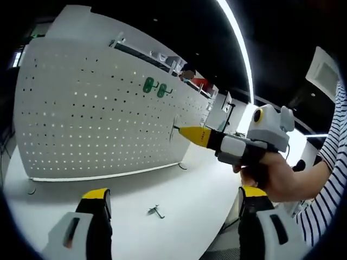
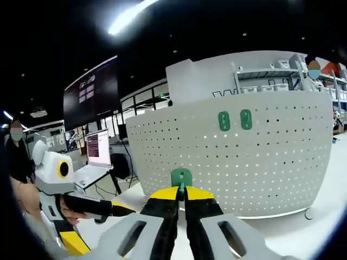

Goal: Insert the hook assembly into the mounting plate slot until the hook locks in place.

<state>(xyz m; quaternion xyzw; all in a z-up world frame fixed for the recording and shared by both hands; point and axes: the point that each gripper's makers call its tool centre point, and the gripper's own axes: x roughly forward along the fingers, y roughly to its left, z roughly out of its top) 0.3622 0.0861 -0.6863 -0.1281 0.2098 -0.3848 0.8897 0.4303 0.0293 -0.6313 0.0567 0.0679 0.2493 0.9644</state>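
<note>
A white pegboard panel [image 1: 103, 114] stands upright on the white table [image 1: 179, 189], its perforated face turned toward the person so the holes can be reached straight on. Two green hooks [image 1: 155, 87] already sit high on it, side by side.

In the right gripper view, the right gripper [image 2: 181, 193] has its yellow-tipped jaws clenched on a third green hook assembly [image 2: 181, 177], the green plate standing up just above the tips. It is held edge-on and level with the board, which reads as lining its back prongs up with a row of holes. From the left gripper view the same gripper's nose meets the pegboard near its right end, a small piece at the tip touching or almost touching the face; I cannot tell whether it has seated.

The left gripper [image 1: 173, 200] hangs low over the table, jaws spread wide and holding nothing, probably kept back as a spare. A small metal hook [image 1: 156, 211] lies loose on the table between its jaws.
</note>
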